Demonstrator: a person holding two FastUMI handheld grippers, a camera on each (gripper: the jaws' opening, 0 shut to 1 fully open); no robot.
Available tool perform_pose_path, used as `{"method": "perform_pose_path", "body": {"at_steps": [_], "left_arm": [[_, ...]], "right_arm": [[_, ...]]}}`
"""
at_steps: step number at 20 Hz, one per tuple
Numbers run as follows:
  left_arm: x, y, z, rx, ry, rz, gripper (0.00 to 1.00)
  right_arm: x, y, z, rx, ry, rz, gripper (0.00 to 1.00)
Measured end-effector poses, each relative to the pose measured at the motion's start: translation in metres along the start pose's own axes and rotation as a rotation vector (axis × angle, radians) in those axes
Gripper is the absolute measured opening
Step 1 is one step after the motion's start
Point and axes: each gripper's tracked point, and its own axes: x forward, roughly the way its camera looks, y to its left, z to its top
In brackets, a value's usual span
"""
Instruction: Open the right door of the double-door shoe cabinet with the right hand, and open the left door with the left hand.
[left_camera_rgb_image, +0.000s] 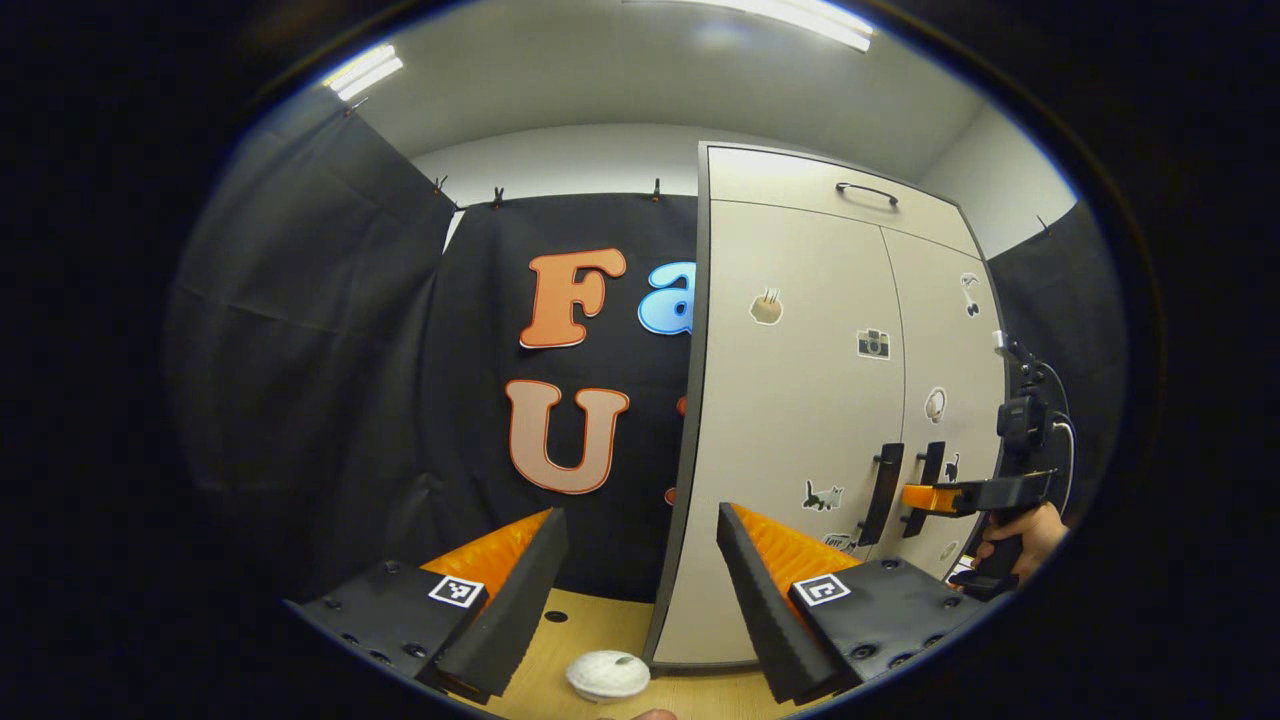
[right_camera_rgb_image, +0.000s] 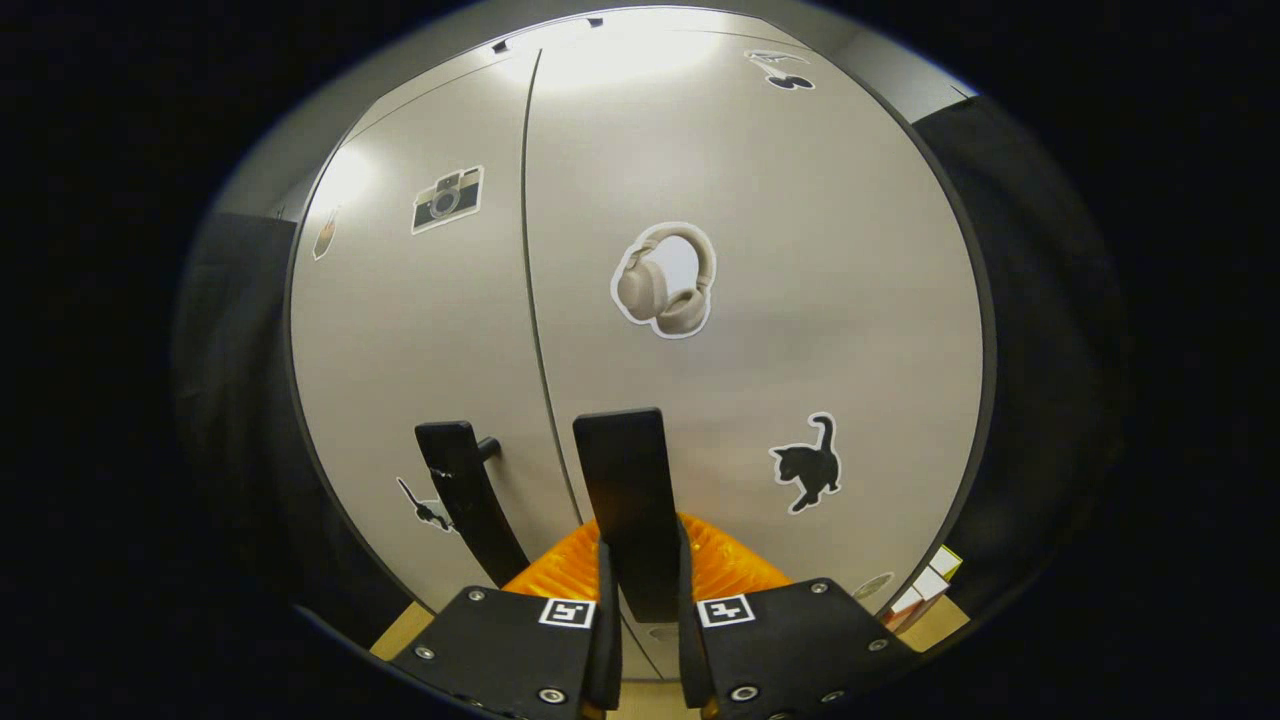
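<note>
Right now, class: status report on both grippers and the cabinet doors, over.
Right gripper shut on black right door handle. Left gripper open, short of beige shoe cabinet. Both doors closed. Small white round object near cabinet foot.

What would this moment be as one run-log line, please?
right hand-held gripper: shut on right door handle | left hand-held gripper: open, away | doors: closed

Beige double-door shoe cabinet (left_camera_rgb_image: 790, 420), both doors closed, black handles (left_camera_rgb_image: 882, 492)

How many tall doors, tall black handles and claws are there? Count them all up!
Tall beige cabinet doors: 2
Tall black bar handles: 2
Claws, left claw and right claw: 2
Total: 6
</note>
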Motion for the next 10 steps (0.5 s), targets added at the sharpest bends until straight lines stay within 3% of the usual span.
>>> {"method": "perform_pose_path", "body": {"at_steps": [10], "left_arm": [[-0.012, -0.035, 0.006, 0.025, 0.003, -0.036, 0.96]], "right_arm": [[-0.037, -0.003, -0.004, -0.024, 0.016, 0.063, 0.20]]}}
